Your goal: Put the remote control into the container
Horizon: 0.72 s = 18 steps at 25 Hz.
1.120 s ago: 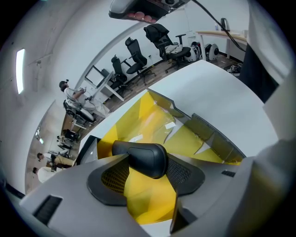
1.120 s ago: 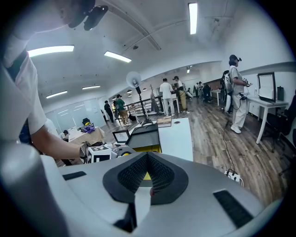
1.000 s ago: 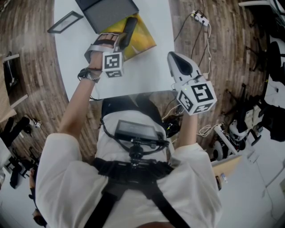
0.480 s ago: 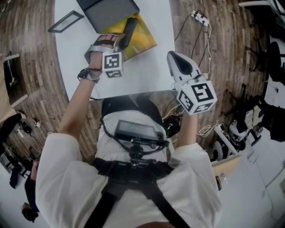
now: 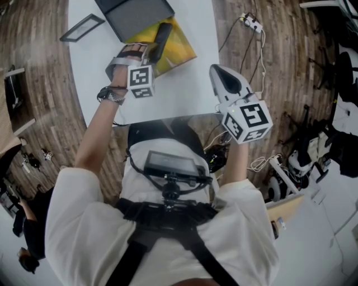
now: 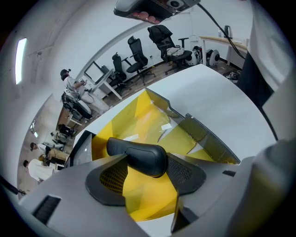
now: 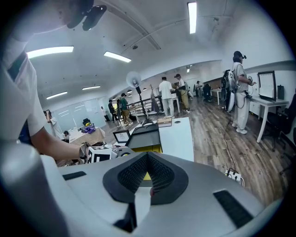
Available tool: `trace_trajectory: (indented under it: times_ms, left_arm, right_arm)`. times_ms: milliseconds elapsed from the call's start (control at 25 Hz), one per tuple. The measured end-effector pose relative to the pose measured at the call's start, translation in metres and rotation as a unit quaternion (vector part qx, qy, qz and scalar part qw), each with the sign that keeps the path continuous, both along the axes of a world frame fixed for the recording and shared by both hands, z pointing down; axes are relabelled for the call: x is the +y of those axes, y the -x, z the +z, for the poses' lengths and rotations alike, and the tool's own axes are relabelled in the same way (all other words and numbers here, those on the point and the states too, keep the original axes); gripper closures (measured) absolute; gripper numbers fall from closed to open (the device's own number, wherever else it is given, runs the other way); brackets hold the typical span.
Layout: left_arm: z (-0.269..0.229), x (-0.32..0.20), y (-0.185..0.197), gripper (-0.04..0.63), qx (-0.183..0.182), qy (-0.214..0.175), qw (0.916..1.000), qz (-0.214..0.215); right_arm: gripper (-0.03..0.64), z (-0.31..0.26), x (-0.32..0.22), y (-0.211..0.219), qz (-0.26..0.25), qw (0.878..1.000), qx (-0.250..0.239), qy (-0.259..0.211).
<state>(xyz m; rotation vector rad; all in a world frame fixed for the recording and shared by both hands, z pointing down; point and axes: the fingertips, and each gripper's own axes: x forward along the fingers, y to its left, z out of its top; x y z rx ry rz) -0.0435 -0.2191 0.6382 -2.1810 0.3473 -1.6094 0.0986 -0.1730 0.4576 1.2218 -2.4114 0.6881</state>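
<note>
Black remote control (image 5: 163, 36) juts out ahead of the left claw (image 5: 146, 53). Its long body runs away from the person, over the yellow container (image 5: 182, 53)

Left gripper view:
- rounded near end of the remote control (image 6: 138, 156) lies crosswise between the two mesh pads (image 6: 184, 172), level with their upper edges
- left claw (image 6: 148, 181) stands wide and its jaws have just been opening
- right pad sits close against the remote's end, and the remote's body passes over the top of the left pad
- yellow shows through the gap below the remote
- far end of the remote reaches out above the yellow floor of the container (image 6: 152, 121), inside its walls; whether it touches down there is not clear

Container sits on the white bench (image 5: 184, 92), towards the far side, open on top, with a grey flap along its right wall. A dark grey tray (image 5: 134, 17) lies just beyond it

Right claw (image 5: 217, 72) hangs over the bench's right edge, well apart from the container and the remote. In the right gripper view the right claw (image 7: 148, 159) has its jaws narrowed to a point, tips together, nothing gripped. Beyond them show the bench, the yellow container and the left claw's marker cube (image 7: 99, 155)

Wooden floor (image 5: 263, 67) lies to the right of the bench
</note>
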Motion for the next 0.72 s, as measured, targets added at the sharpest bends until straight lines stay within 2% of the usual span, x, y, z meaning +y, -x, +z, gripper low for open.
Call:
trace_trajectory:
  times_ms: [720]
  left_arm:
    - [0.0056,0.0074,0.0027,0.326,0.010,0.075,0.9968,-0.024]
  right_arm:
    - [0.614,0.0039,0.0018,-0.0038,-0.002,1.000,0.001,0.008]
